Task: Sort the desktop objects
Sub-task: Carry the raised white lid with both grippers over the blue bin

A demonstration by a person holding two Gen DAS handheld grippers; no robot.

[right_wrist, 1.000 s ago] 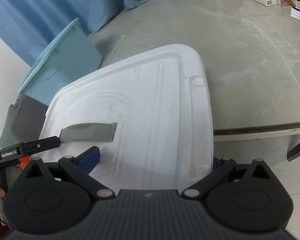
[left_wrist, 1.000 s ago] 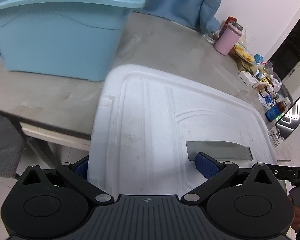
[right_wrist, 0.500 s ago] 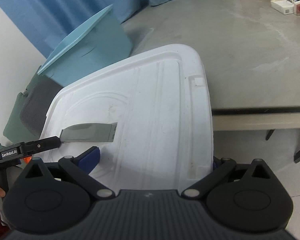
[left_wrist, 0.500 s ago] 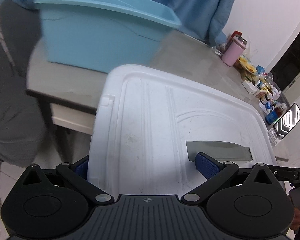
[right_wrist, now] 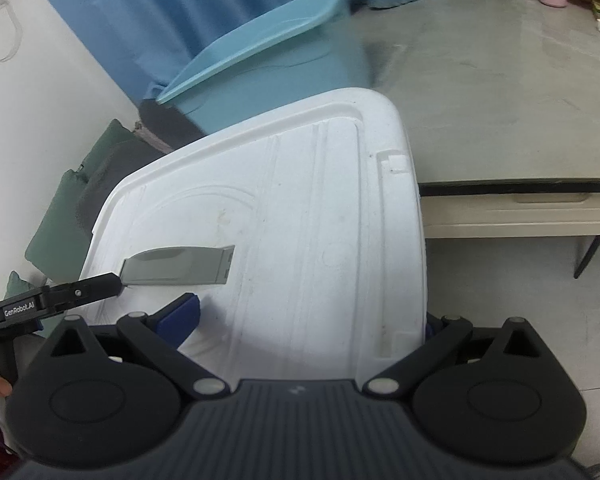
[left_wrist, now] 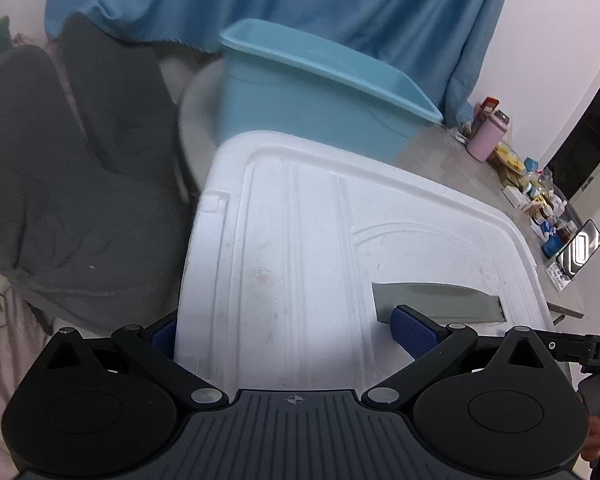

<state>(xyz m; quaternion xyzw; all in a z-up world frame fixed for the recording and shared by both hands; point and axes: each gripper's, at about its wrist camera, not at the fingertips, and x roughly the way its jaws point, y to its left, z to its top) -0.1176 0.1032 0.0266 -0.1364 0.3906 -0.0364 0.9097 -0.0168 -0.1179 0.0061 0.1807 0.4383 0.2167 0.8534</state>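
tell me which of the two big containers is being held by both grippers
The white foam box lid: the left gripper and right gripper each clamp one of its edges. The light blue plastic tub stands untouched on the grey table behind it.

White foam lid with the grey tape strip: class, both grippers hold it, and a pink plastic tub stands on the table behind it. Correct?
Not quite. The plastic tub is light blue, not pink, as the left wrist view shows. The left gripper and right gripper do both hold the white foam lid, and the tub stands on the grey table.
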